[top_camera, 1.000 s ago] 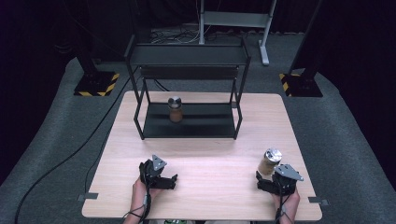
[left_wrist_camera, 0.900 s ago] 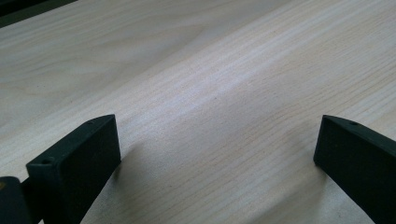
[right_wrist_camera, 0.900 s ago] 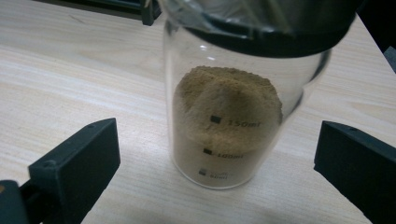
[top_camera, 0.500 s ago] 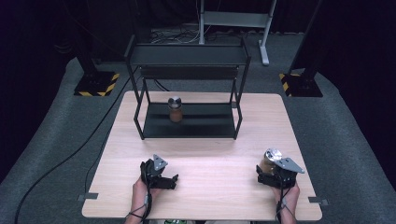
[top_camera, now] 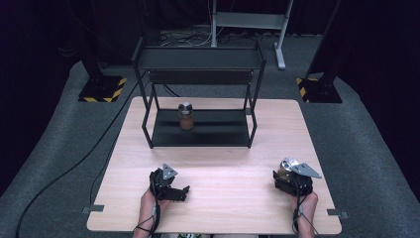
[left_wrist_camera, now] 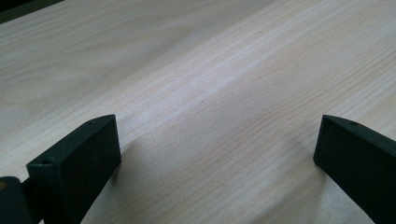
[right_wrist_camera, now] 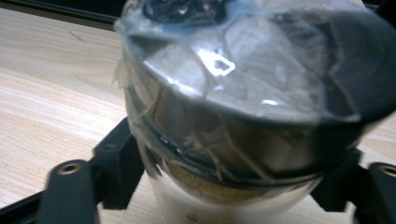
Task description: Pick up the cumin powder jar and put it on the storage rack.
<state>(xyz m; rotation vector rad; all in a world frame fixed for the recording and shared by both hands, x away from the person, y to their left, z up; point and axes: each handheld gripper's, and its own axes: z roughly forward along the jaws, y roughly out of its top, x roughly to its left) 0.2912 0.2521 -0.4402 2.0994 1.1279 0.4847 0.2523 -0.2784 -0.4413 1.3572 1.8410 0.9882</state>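
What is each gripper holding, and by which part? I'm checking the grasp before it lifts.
The right gripper has just closed on the jar, gripping its body just below the lid. The left gripper is open, holding nothing.

The high view is evenly lit from above, with the pale table (top_camera: 218, 163) bright against dark, murky surroundings and only soft, short shadows. In the right gripper view the jar (right_wrist_camera: 243, 102) sits too close, blurred, with white glare on its lid; the left gripper view is sharp, with faint shadows beside the jaws.

High view overhead, facing forward; gripper views close; all share table (top_camera: 223, 163).
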